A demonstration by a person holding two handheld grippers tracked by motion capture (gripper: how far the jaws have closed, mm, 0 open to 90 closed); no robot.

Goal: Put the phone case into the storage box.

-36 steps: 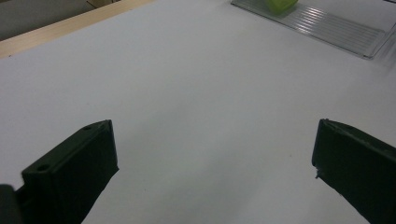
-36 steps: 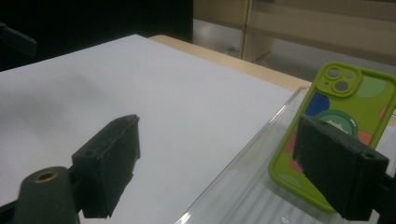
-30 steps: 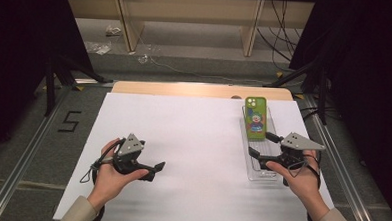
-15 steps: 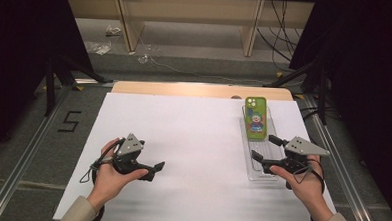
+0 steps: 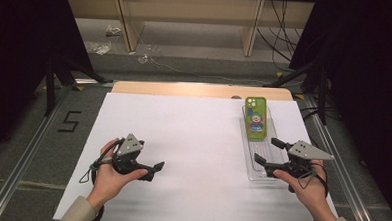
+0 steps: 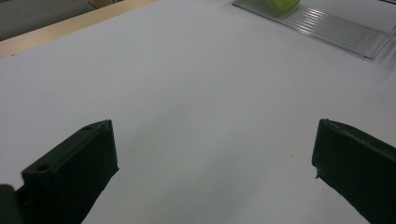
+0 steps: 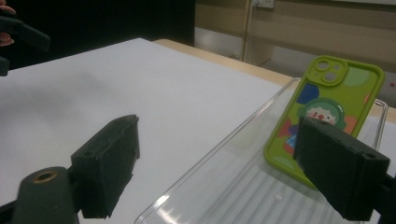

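We see one green phone case [image 5: 256, 118] printed with a clown, lying in the far end of one clear ribbed tray [image 5: 261, 166] on the white surface [image 5: 192, 140]. Two tools: our right tool [image 5: 266, 150] gapes wide over the tray's near end, our left tool [image 5: 157, 170] open too, both empty.

The left tongs [image 6: 212, 161] stand wide apart over the white worktop [image 6: 201, 84]; far ahead to their right lies a clear tray [image 6: 327, 28] holding what looks like a green phone case [image 6: 282, 4].

Black jaws, grey three-cornered plates, black trailing cables, beige sleeves [image 5: 79, 211].
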